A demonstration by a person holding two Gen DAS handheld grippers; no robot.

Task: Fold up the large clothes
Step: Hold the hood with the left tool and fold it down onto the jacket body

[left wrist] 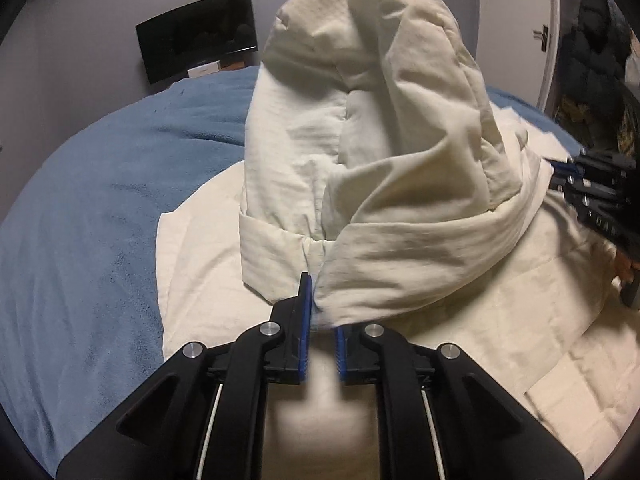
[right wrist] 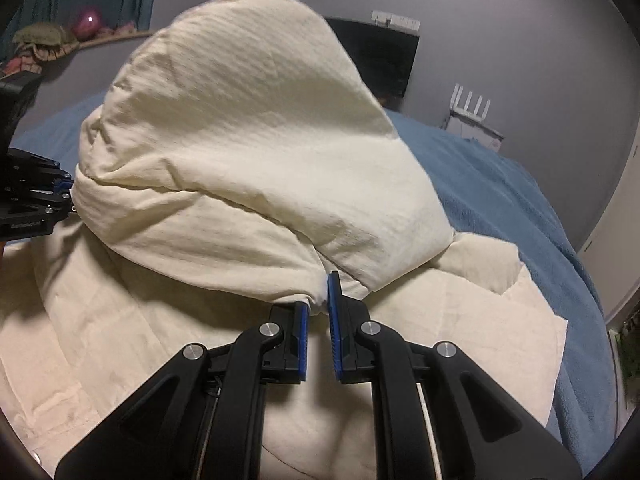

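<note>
A large cream padded garment (left wrist: pixel 360 140) lies on a blue blanket (left wrist: pixel 100 200) on a bed. Part of it is lifted into a tall hump, the rest lies flat below. My left gripper (left wrist: pixel 316 300) is shut on a pinched edge of the lifted part. My right gripper (right wrist: pixel 320 296) is shut on another edge of the same garment (right wrist: pixel 248 152), which rises as a bulging fold above its fingers. The right gripper also shows at the right edge of the left wrist view (left wrist: pixel 560 172). The left gripper shows at the left edge of the right wrist view (right wrist: pixel 66 192).
A dark screen (left wrist: pixel 196 44) stands against the grey wall behind the bed. A white door (left wrist: pixel 520 32) is at the right. A white router (right wrist: pixel 472 120) stands past the bed. A shelf with cloths and a pink ball (right wrist: pixel 86 22) is at the far left.
</note>
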